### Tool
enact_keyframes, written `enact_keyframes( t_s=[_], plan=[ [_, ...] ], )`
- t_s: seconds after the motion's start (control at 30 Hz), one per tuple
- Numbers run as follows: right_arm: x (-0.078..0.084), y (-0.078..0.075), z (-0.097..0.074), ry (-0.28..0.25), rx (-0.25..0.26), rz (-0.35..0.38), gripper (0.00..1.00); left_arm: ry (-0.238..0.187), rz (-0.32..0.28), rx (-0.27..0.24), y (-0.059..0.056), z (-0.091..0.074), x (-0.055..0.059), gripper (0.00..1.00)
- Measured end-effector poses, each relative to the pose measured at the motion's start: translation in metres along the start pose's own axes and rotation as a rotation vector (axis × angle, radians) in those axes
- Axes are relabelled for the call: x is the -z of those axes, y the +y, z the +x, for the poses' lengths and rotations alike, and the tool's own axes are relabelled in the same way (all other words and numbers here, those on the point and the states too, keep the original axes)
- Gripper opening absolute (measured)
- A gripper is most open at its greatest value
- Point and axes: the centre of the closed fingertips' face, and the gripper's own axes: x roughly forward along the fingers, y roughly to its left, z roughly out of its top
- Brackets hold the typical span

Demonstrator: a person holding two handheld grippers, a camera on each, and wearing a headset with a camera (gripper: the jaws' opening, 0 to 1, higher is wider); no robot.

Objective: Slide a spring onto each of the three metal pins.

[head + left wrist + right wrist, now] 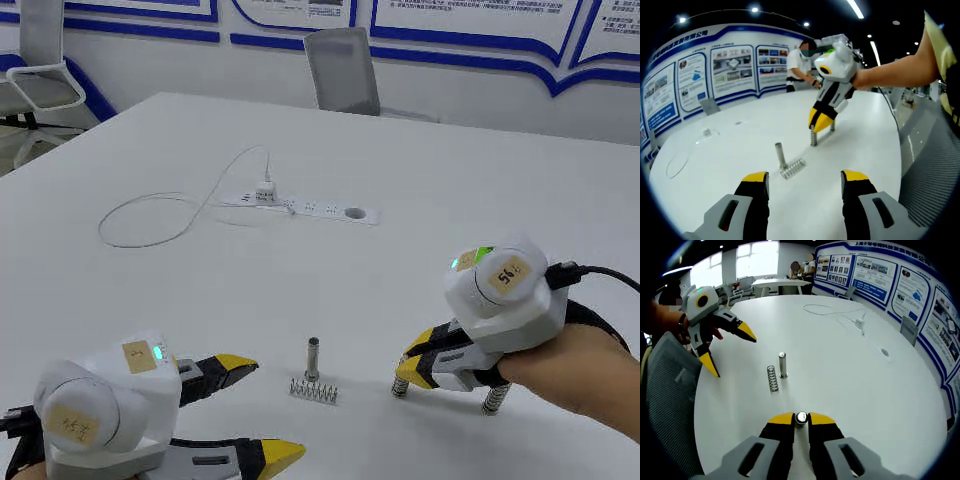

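Near side of counter (450,180): left tongs (278,408) tips wide apart, holding nothing. Mid-counter: bare pin (312,357) upright, loose spring (314,391) lying flat just beside its base (on near side in head view). Further right: right tongs (408,371) clamped on top of sprung pin (400,387). A second sprung pin (494,399) stands just right of it, under gripper body.
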Motion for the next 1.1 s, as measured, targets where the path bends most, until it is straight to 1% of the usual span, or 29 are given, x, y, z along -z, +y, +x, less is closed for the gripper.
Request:
enact_keyframes(
  t_s=[0.17,0.27,0.57,0.77,0.93,1.1],
  plan=[
    [-0.001,-0.001,-0.001,-0.005,0.005,-0.009,0.12,0.002,0.002,-0.001,-0.001,-0.001,-0.001,0.59],
    [-0.001,-0.001,-0.001,-0.010,0.010,-0.011,0.15,0.003,0.003,-0.001,-0.001,-0.001,0.000,0.59],
    [-0.005,0.001,-0.008,-0.027,0.020,-0.018,0.17,0.006,0.008,0.000,-0.002,-0.001,0.000,0.59],
    [-0.023,0.008,-0.015,-0.065,0.022,-0.049,0.18,0.008,0.012,0.000,-0.001,-0.001,0.000,0.59],
    [-0.037,0.016,-0.014,-0.093,0.009,-0.068,0.18,0.006,0.015,0.000,-0.001,-0.001,-0.001,0.59],
    [-0.041,0.023,-0.008,-0.100,-0.010,-0.076,0.18,0.007,0.016,-0.001,-0.001,-0.002,-0.002,0.59]
  ],
)
